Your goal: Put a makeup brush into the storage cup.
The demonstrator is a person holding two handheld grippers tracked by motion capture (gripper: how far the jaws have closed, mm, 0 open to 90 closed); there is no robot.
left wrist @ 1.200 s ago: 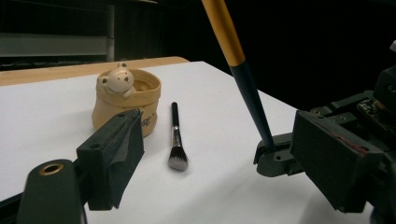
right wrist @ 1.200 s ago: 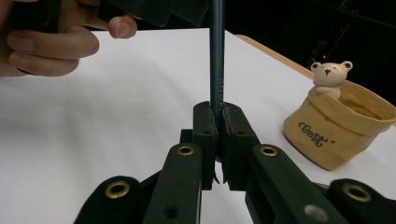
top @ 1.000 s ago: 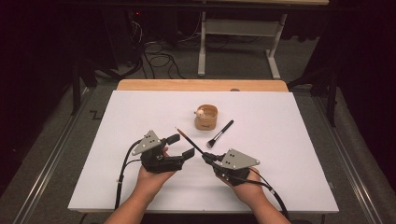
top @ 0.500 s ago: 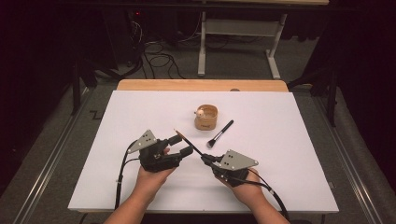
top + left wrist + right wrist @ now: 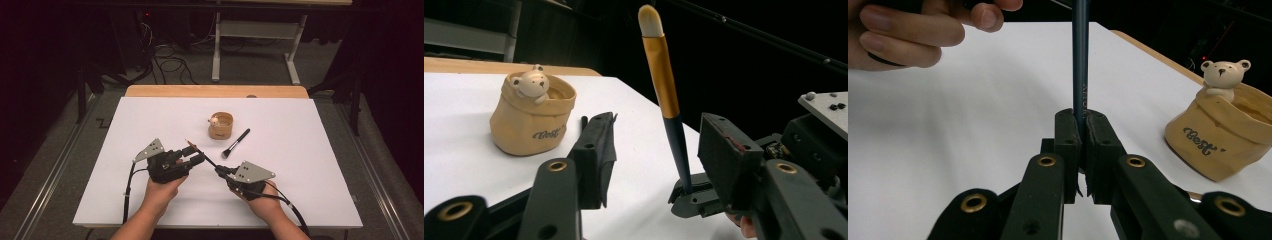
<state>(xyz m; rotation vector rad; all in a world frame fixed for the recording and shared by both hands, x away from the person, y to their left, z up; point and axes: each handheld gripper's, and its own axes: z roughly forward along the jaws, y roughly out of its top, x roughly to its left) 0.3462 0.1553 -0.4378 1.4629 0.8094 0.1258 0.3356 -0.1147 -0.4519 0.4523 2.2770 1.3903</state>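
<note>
Item: slim makeup brush (image 5: 668,95) with a dark blue handle, gold ferrule and pale bristle tip, held off the white table (image 5: 310,165) at the near middle, slanting from the right tongs (image 5: 220,170) up toward the left tongs (image 5: 194,153). Right tongs: pads pressed together on the lower end of the brush handle, seen clearly in the right gripper view (image 5: 1082,145), where the handle rises straight up from between them. Left tongs: half apart, having just been closing; in the left gripper view (image 5: 659,160) the brush stands between the two pads, nearer the right-hand one, with a gap on either side, so no contact is made. Both tongs sit close together, each carried in one hand, the left hand (image 5: 162,192) and right hand (image 5: 262,202) resting low over the near part of the table. Also on the table: a small tan pouch-shaped cup (image 5: 220,125) with a bear figure at its rim, standing upright beyond the tongs near the middle; a second brush (image 5: 235,143), black-handled, lying flat just to the right of the cup, bristles toward the person. A wooden board edge (image 5: 215,91) runs along the far side of the table.
</note>
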